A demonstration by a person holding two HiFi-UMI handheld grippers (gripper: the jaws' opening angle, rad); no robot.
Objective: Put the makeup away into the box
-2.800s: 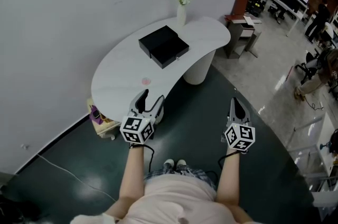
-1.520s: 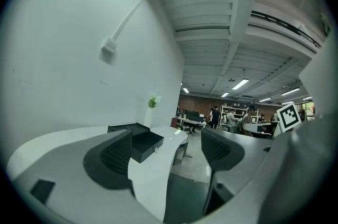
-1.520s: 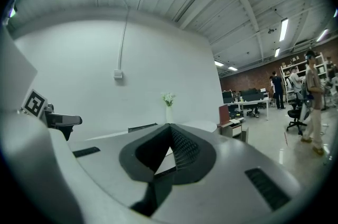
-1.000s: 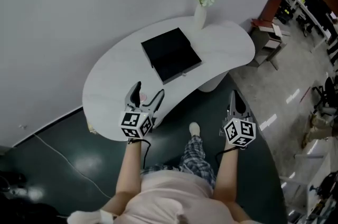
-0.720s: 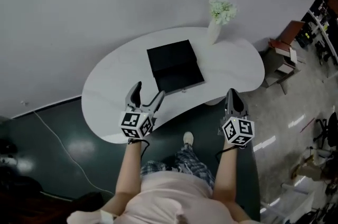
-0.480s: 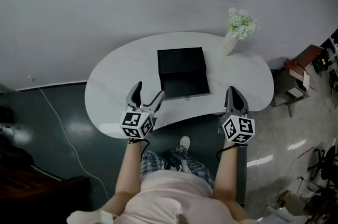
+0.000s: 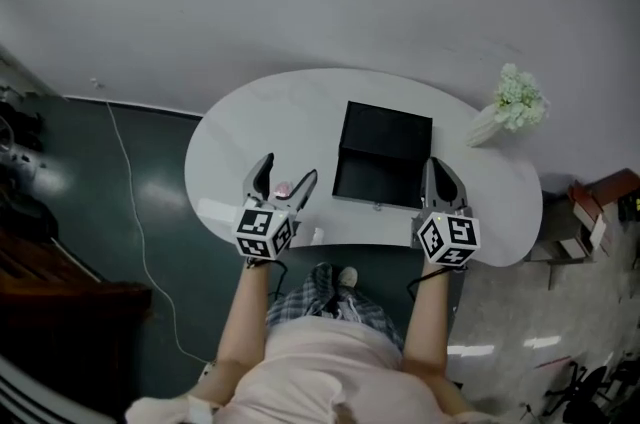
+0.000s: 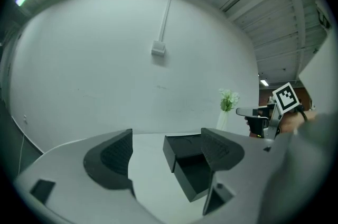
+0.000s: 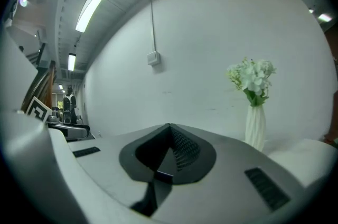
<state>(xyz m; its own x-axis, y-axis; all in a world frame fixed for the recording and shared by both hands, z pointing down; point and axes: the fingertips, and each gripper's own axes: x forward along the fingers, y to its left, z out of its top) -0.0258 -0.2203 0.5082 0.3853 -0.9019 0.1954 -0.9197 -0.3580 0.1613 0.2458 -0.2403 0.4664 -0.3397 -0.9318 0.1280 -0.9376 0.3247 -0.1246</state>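
Observation:
A black box (image 7: 380,155) lies open on the white kidney-shaped table (image 7: 250,127), its lid folded back toward the wall. A small pink round item (image 7: 283,190) rests on the table left of the box. My left gripper (image 7: 287,172) hovers over it, open and holding nothing. In the left gripper view the box (image 8: 190,167) shows between the spread jaws of the left gripper (image 8: 166,148), and the pink item is hidden. My right gripper (image 7: 437,168) is shut and empty, just right of the box's front corner. The right gripper (image 9: 169,130) points at the wall.
A white vase of pale flowers (image 7: 512,102) stands at the table's far right end, also seen as the vase (image 9: 254,101). A grey wall (image 7: 300,2) runs behind the table. A cable (image 7: 130,202) trails over the dark floor on the left.
The person has walked round to face the table, so the box now lies straight ahead. Both grippers have come over the table's near edge. The jaws are as before.

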